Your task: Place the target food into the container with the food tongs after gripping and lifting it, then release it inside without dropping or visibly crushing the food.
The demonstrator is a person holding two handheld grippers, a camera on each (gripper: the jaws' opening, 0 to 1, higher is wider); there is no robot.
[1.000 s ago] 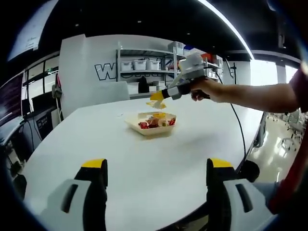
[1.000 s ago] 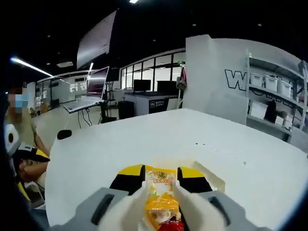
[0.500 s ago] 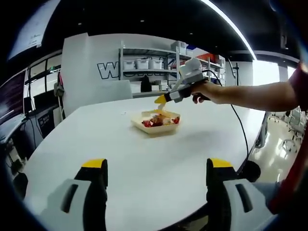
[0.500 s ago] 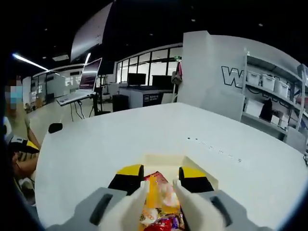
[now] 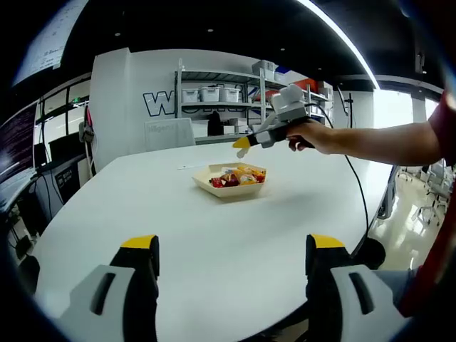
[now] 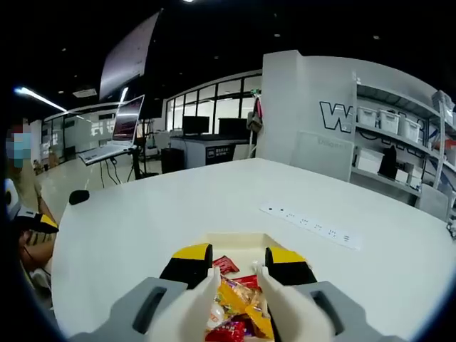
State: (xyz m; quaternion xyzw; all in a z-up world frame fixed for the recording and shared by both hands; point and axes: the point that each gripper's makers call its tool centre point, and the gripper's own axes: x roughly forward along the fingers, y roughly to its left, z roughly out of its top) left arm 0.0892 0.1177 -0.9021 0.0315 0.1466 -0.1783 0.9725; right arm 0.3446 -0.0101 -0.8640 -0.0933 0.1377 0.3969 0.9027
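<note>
Snack packets (image 6: pixel 239 313) in tray (image 6: pixel 235 242) look light, crinkly, slippery—pinch mid-body gently; right gripper (image 6: pixel 237 274) narrow, apparently empty; left gripper (image 5: pixel 226 249) wide.

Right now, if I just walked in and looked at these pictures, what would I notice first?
Probably the shallow tray of bright red and orange snack packets in the middle of the big white table. A person's hand holds the right gripper just above it. Behind stand shelves of white bins.
</note>
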